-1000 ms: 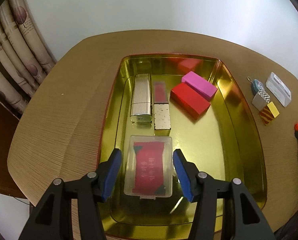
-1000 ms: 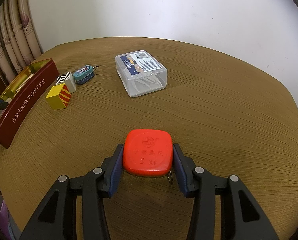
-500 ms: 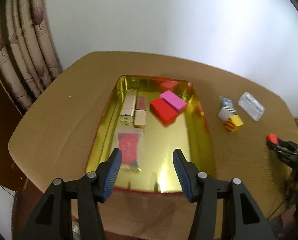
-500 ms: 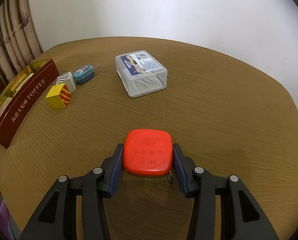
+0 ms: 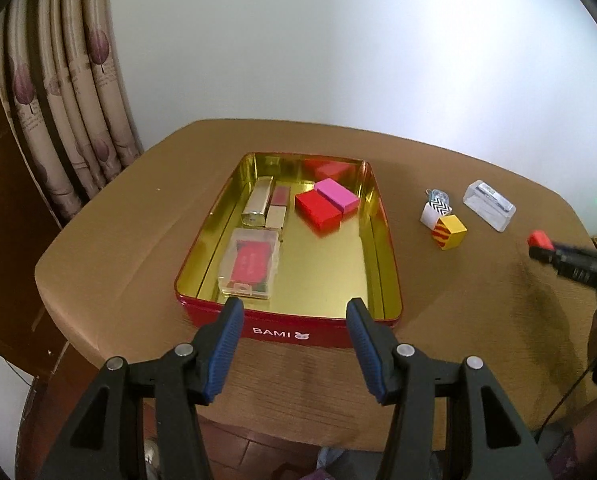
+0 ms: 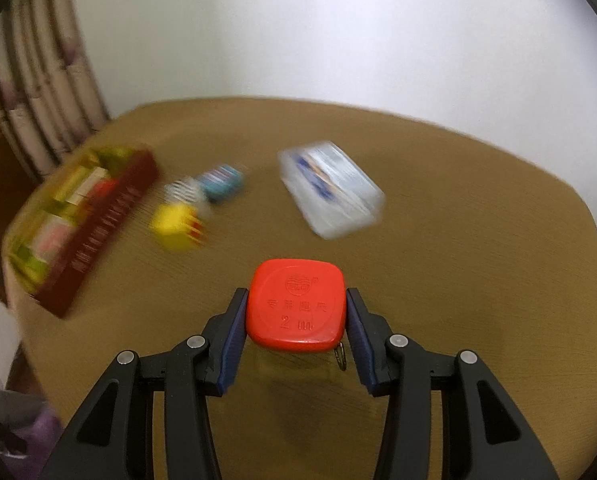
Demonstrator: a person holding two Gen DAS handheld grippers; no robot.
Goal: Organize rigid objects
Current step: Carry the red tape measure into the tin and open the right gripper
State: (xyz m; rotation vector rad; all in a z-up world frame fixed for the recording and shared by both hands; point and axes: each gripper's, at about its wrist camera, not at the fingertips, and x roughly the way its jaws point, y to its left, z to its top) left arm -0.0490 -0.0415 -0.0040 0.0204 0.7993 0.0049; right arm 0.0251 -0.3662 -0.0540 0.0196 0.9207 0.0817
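A red tin (image 5: 286, 330) with a gold inside holds a clear case with a red card (image 5: 250, 266), a silver box (image 5: 257, 202), a red block (image 5: 318, 210) and a pink block (image 5: 336, 194). My left gripper (image 5: 294, 312) hangs open and empty in front of the tin's near wall. My right gripper (image 6: 294, 312) is shut on a red tape measure (image 6: 296, 308), lifted off the table; it also shows at the right edge of the left wrist view as the red tape measure (image 5: 540, 240). The tin (image 6: 98, 224) is blurred at the left of the right wrist view.
On the table right of the tin lie a yellow striped cube (image 5: 448, 232), a black-and-white zigzag cube (image 5: 434, 212), a small blue tin (image 6: 222, 180) and a clear plastic box (image 5: 488, 204). Curtains (image 5: 70, 92) hang at the back left. The table edge is near.
My left gripper drew back and up from over the clear case to the tin's near side. My right gripper lifted the tape measure off the table; its view is now blurred.
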